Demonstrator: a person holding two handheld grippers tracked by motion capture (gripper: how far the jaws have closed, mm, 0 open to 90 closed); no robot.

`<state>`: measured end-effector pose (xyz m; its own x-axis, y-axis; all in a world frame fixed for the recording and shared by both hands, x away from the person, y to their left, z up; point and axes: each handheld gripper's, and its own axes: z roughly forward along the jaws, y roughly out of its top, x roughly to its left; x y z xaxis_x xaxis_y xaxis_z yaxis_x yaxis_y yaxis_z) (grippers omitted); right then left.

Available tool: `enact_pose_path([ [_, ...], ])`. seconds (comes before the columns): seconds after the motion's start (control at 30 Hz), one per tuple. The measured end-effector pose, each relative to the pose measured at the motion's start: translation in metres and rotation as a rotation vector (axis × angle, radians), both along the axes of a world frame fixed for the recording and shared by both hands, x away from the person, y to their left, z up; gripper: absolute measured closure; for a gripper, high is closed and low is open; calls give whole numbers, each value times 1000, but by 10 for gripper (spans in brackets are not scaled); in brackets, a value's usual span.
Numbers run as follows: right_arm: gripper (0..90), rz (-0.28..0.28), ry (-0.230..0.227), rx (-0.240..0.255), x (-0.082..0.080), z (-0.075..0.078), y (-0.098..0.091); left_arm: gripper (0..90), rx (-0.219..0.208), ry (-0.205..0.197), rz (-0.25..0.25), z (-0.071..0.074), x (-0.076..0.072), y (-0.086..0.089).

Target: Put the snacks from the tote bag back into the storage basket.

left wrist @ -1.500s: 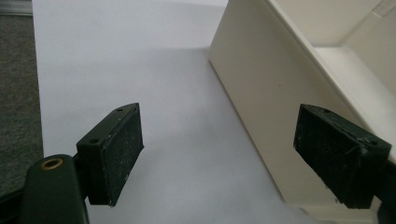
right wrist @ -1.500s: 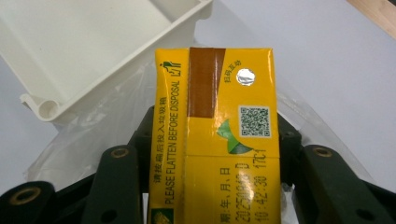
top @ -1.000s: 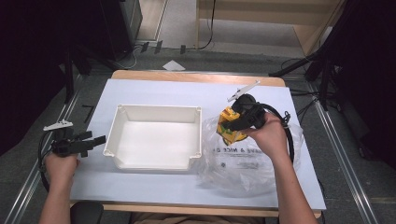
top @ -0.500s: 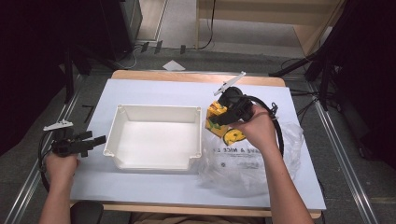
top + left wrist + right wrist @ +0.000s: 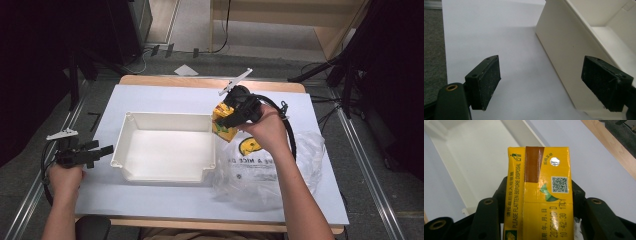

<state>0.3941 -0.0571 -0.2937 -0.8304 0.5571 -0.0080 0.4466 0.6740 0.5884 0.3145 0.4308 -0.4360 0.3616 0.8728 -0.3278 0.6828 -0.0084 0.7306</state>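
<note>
Grey flooring and dark equipment stands surround the table (image 5: 165, 95), which carries a pale sheet over a wooden top. Landmark: the white tray (image 5: 167, 148), a shallow rectangular bin near the middle of the table.

High view. The right claw (image 5: 223, 121) is raised over the tray's right-hand far corner and is clamped on a yellow carton (image 5: 224, 127). The carton hangs above the tray's right rim, off the table. Just to the right of the tray lies a clear plastic bag (image 5: 265, 167), crumpled, with dark lettering and a yellow smiley print; its near edge touches the tray's right wall. The left claw (image 5: 100, 150) is held level just to the left of the tray, with its tips pointing at the tray's left wall and apart from it.

Left gripper view. Both jaws of the left claw (image 5: 541, 80) stand wide apart with nothing between them. The tray (image 5: 564, 47) rises on the right, its outer wall close behind the right jaw; bare table surface lies under the rest.

Right gripper view. The right claw (image 5: 534, 210) grips the carton (image 5: 539, 195) by its two side faces. The carton's upper face shows a brown strip, a foil seal, a QR code and a printed date. The tray (image 5: 471, 150) sits below and beyond the carton's left side.
</note>
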Motion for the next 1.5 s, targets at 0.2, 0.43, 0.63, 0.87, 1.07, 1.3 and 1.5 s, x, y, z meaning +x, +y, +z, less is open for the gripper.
enact_pose_path([
  [0.2, 528, 13, -2, 0, 3, 3, 7, 168, -1, 0, 2, 0, 0, 0],
  [0.43, 528, 35, -6, -5, 7, 11, 22, 168, -2, -1, 2, 0, 0, 0],
  [0.63, 528, 58, -10, -3, 12, 16, 33, 168, -3, -1, 1, 0, 0, 1],
  [0.87, 529, 77, 9, -4, 20, 11, 49, 168, -4, -1, 0, 0, 0, 1],
  [1.07, 529, 82, 17, -12, 25, 2, 59, 168, -7, -2, -1, 0, 0, 1],
  [1.3, 529, 99, 39, -27, 29, -11, 76, 168, -6, -1, -2, -1, 0, 1],
  [1.5, 529, 109, 54, -21, 32, -24, 86, 168, -9, -2, 0, 0, 0, 2],
])
